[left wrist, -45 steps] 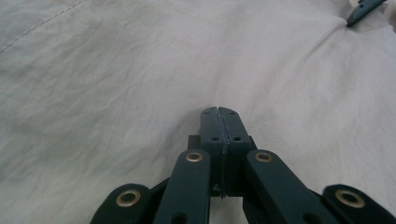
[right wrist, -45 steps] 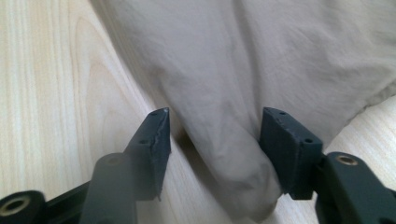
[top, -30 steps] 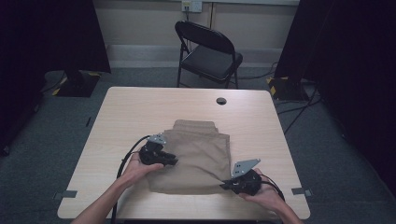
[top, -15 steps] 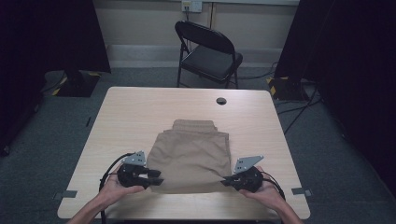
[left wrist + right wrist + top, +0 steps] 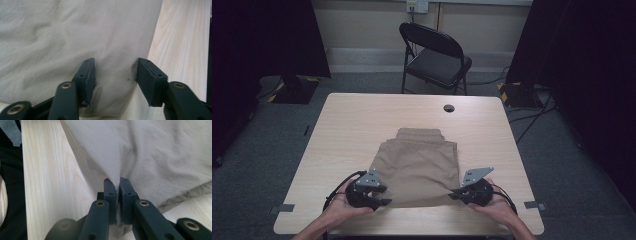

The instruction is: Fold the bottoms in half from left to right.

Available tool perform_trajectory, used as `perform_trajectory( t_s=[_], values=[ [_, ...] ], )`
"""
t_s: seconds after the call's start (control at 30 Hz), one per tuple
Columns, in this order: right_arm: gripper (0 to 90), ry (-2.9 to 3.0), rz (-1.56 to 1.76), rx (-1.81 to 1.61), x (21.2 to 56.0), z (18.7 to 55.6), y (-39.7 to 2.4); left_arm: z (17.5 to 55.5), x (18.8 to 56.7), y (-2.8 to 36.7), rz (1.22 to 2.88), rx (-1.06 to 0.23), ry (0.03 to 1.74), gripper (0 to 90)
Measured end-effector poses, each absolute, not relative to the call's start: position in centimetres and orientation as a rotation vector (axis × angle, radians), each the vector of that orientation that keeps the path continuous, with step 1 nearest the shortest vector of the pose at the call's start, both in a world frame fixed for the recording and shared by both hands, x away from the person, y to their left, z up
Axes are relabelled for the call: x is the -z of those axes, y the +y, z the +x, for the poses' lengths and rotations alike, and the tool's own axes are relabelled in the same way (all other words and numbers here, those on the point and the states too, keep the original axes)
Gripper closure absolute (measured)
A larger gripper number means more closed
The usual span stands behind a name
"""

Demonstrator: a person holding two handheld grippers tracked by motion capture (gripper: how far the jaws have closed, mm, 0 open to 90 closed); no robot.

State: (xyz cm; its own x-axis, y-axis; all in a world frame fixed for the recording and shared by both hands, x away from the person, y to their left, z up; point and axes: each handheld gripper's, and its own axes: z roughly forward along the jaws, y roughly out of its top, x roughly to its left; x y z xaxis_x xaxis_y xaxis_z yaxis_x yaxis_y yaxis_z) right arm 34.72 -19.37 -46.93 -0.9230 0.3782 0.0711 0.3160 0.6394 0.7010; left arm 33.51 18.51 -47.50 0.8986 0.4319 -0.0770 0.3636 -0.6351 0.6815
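Note:
A folded khaki garment [image 5: 419, 165] lies on the light wooden table [image 5: 362, 125], its waistband at the far end. My left gripper [image 5: 383, 195] sits at the garment's near left corner. Its jaws have just been opening and stand apart, with the khaki garment [image 5: 62, 37] lying between and beyond them; the left gripper [image 5: 115, 72] pads do not press on it. My right gripper [image 5: 452, 192] is at the near right corner. In the right gripper view, the right gripper [image 5: 119, 182] is shut on a pinched-up fold of the khaki garment [image 5: 162, 152].
A black folding chair [image 5: 437, 55] stands beyond the far edge of the table. A round cable hole [image 5: 448, 108] sits near the far edge. Bare wood [image 5: 180, 45] borders the garment on both sides. Dark curtains hang at left and right.
My left hand has slid from the garment's left edge back to its near left corner, and its jaws have spread apart. The right hand has kept still.

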Motion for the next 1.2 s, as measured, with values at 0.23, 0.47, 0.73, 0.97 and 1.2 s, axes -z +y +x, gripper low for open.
perform_trajectory(
  t_s=[0.23, 0.47, 0.73, 0.97, 1.2],
  values=[
    [86.0, 2.771, 0.593, -1.156, 47.0, 34.7, -19.3, 32.7, 47.1, 19.1, 2.305, -0.177, 0.626, 44.7],
    [86.0, 2.773, 0.591, -1.150, 47.0, 34.7, -19.2, 32.7, 48.0, 18.0, 2.363, -0.191, 0.600, 37.1],
    [86.0, 2.788, 0.583, -1.144, 47.2, 34.7, -19.0, 33.1, 48.5, 17.7, 2.395, -0.237, 0.570, 31.5],
    [86.0, 2.787, 0.589, -1.144, 47.1, 34.7, -19.0, 33.7, 48.3, 17.8, 2.387, -0.247, 0.594, 47.2],
    [86.0, 2.789, 0.587, -1.160, 46.9, 34.8, -18.8, 34.2, 48.1, 17.6, 2.397, -0.275, 0.586, 68.7]
  ],
)
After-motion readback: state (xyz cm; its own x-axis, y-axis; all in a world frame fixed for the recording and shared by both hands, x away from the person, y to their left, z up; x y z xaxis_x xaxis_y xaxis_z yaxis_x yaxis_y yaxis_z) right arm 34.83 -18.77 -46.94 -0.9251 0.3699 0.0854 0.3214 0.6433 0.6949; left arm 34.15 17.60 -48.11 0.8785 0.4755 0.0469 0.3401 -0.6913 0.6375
